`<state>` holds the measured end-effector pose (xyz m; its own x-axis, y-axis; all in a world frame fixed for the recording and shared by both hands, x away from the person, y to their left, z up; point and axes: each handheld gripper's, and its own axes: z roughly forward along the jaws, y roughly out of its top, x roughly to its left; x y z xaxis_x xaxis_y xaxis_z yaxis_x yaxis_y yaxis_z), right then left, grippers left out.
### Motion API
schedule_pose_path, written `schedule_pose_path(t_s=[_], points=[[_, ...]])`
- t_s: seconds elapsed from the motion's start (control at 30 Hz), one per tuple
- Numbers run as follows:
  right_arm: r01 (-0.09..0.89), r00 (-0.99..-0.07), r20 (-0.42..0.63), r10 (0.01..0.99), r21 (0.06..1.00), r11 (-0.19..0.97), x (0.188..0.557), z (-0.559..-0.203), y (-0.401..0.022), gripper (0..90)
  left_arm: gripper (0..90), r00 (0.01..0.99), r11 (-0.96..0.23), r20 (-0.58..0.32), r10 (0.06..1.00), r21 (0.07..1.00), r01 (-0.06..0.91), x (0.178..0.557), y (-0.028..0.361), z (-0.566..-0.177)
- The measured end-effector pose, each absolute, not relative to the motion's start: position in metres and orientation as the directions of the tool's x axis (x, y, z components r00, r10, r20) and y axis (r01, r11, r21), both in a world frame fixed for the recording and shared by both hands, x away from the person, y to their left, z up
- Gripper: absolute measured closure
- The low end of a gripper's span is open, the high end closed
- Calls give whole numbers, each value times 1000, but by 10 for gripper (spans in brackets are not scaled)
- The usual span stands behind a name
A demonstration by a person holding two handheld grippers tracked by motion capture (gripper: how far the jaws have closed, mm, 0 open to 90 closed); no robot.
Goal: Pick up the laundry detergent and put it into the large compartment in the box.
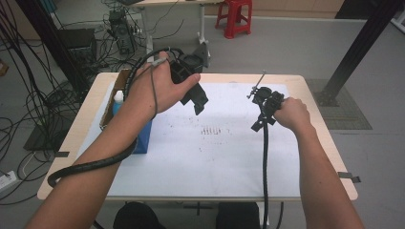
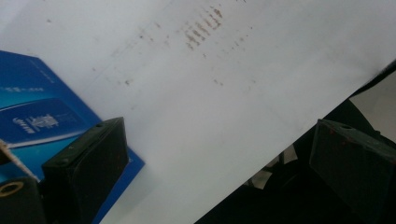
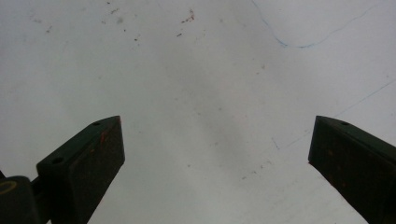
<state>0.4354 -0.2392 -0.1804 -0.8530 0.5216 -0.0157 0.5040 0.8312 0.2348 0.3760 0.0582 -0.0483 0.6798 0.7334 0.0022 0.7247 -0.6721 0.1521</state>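
Note:
My left gripper (image 1: 196, 99) is held in the air over the back left of the white sheet (image 1: 215, 157), tilted down towards the table. In the left gripper view its jaws (image 2: 217, 135) stand wide apart with nothing between them. Below them lie the sheet (image 2: 210, 88) and a blue box (image 2: 37, 116). My right gripper (image 1: 263, 98) is low over the back right of the sheet. In the right gripper view it (image 3: 215, 135) is open and empty, above the bare, lightly marked sheet (image 3: 201, 70).
The blue box (image 1: 144, 138) lies at the sheet's left edge, next to an open cardboard box (image 1: 120, 78) holding a white bottle (image 1: 118, 97). Faint brown marks (image 1: 210, 130) dot the sheet's middle. Beyond the table stand a red stool (image 1: 234, 16) and tangled cables (image 1: 28, 95).

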Motion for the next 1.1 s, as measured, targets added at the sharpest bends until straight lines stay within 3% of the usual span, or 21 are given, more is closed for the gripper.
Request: schedule_pose_path(t_s=[0.27, 1.1], points=[[500, -855, -18, 518, 236, 833, 435, -181, -238, 32, 49, 695, -690, 0, 719, 125, 713, 378, 48, -67], [498, -857, -19, 515, 227, 837, 437, -181, -234, 33, 49, 690, -683, -17, 723, 126, 719, 383, 53, -75]])
